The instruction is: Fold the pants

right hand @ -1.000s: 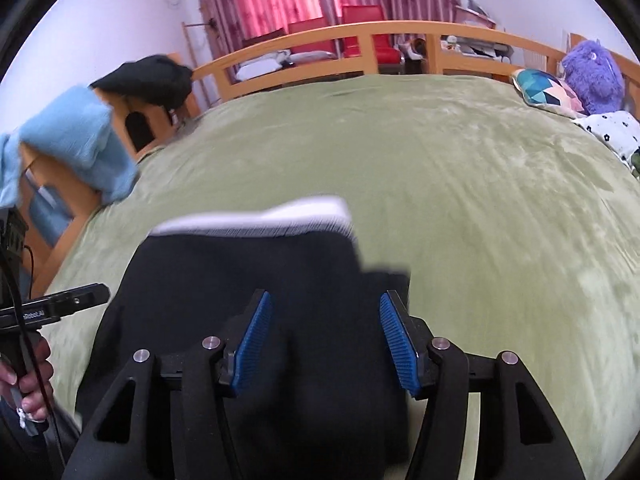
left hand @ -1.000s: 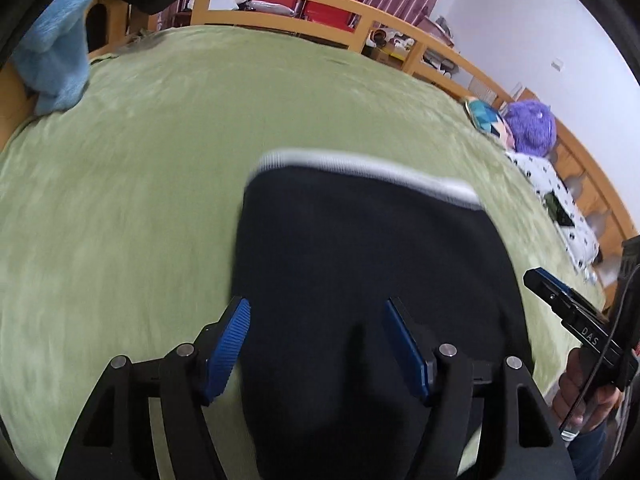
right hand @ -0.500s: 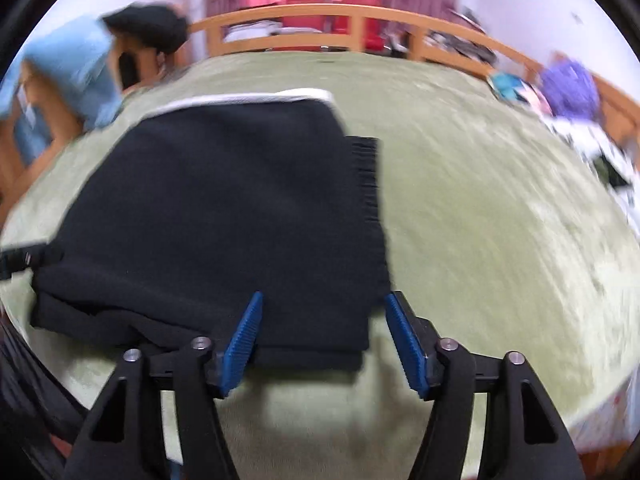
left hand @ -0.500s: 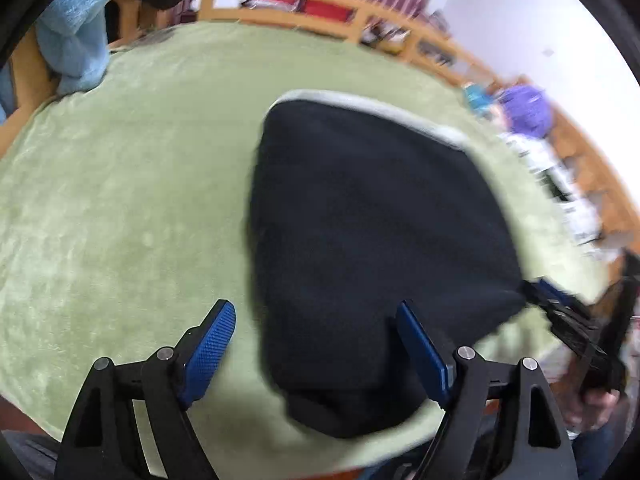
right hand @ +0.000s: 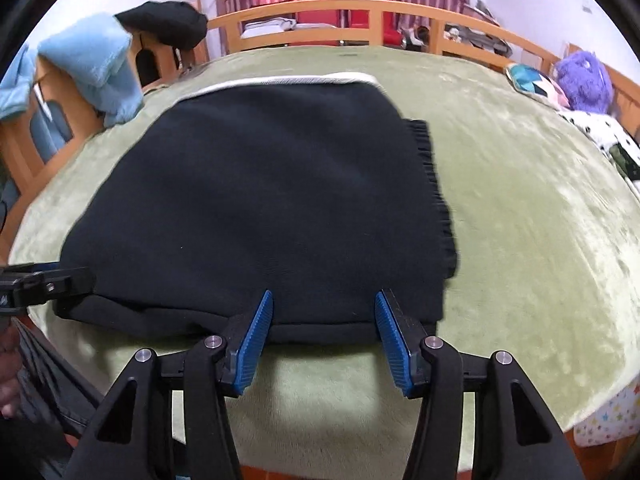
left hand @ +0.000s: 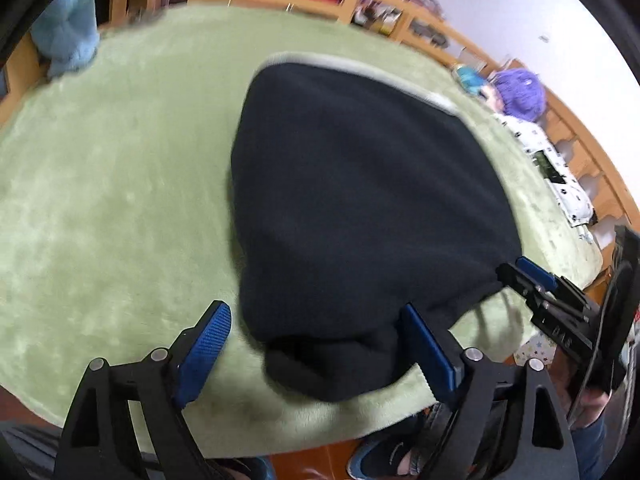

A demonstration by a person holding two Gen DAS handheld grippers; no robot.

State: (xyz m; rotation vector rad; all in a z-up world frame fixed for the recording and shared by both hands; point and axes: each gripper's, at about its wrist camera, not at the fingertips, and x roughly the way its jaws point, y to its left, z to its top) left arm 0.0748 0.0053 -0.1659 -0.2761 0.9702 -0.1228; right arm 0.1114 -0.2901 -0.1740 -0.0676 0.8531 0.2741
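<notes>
Black pants lie folded, white waistband far; left gripper just widened, right gripper seemingly open too.

Left wrist view: close above the near edge of the green bed, facing steeply down and forward along the fingers, from the left. Right wrist view: equally close, from the right. Shared by both: the folded black pants, the wooden rail.

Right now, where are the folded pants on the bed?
In both wrist views the folded black pants lie flat on the green blanket near the bed's near edge, white waistband facing the far wooden rail.
</notes>
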